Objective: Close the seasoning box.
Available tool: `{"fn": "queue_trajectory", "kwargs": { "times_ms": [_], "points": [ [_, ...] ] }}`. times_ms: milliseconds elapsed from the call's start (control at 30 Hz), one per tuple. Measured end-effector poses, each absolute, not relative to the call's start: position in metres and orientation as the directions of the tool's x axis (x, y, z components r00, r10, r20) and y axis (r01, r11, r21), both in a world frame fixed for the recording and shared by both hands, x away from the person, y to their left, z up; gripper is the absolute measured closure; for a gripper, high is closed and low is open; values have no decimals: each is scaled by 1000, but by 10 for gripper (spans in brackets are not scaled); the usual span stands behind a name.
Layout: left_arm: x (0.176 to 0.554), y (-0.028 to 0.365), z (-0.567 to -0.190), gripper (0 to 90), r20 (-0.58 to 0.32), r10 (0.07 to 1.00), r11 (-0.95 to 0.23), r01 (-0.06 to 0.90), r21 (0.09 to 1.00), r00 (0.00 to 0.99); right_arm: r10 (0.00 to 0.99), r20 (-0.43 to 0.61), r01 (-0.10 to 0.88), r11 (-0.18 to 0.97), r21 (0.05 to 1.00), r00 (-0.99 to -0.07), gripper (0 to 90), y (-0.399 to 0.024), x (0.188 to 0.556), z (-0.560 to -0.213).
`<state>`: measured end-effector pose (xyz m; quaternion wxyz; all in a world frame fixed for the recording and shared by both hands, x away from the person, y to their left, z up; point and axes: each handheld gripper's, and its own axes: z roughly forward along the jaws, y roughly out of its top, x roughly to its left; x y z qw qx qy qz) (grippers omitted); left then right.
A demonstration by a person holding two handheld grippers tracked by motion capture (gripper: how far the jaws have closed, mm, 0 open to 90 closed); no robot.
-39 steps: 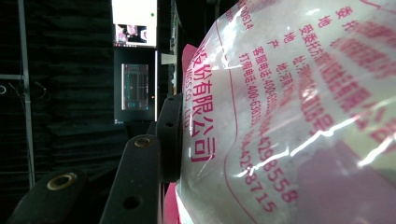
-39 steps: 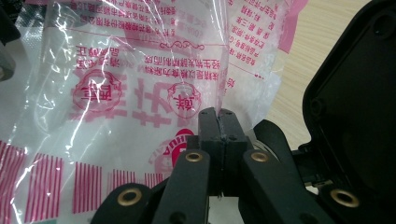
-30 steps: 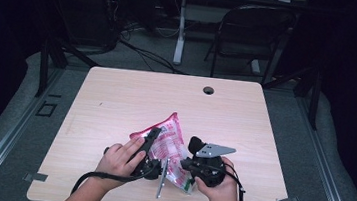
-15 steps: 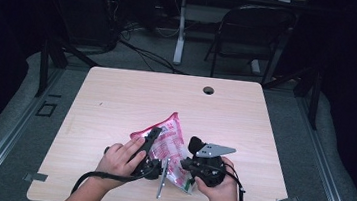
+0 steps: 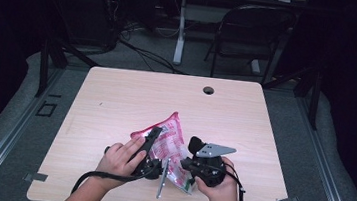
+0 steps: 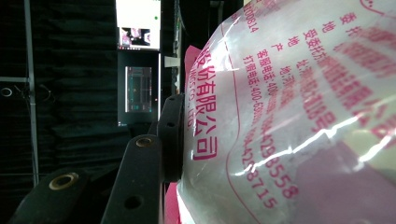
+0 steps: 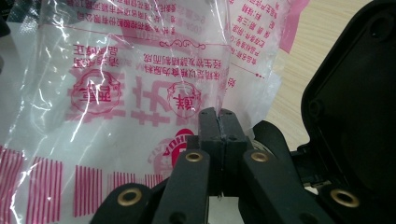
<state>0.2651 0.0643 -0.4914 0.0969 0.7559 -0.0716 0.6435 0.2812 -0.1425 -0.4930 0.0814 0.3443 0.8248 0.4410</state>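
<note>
While the bag (image 5: 167,142) is lying near the desk's (image 5: 116,99) front edge, the R gripper (image 7: 218,114) is pinching its film w/ jaws pressed together, and the L gripper (image 5: 149,140) is clamping it partway closed. Thin plastic is being strained btwn both grips, so it's risking a tear or slipping out.

The bag (image 5: 169,142) is clear plastic printed in pink-red characters, round seals and stripes (its edges solid pink). Both grippers are black, the right gripper (image 5: 186,164) topped by a grey plate. The table (image 5: 132,93) is pale wood grain.
</note>
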Motion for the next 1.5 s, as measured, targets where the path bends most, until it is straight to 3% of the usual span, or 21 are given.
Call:
{"fn": "queue_trajectory", "kwargs": {
  "times_ms": [1500],
  "points": [
    [264, 63, -489, 654, 989, 19, -969, -241, 54, 145, 642, 174, 497, 365, 787, -747, 900, -142, 281, -492]
  ]
}}
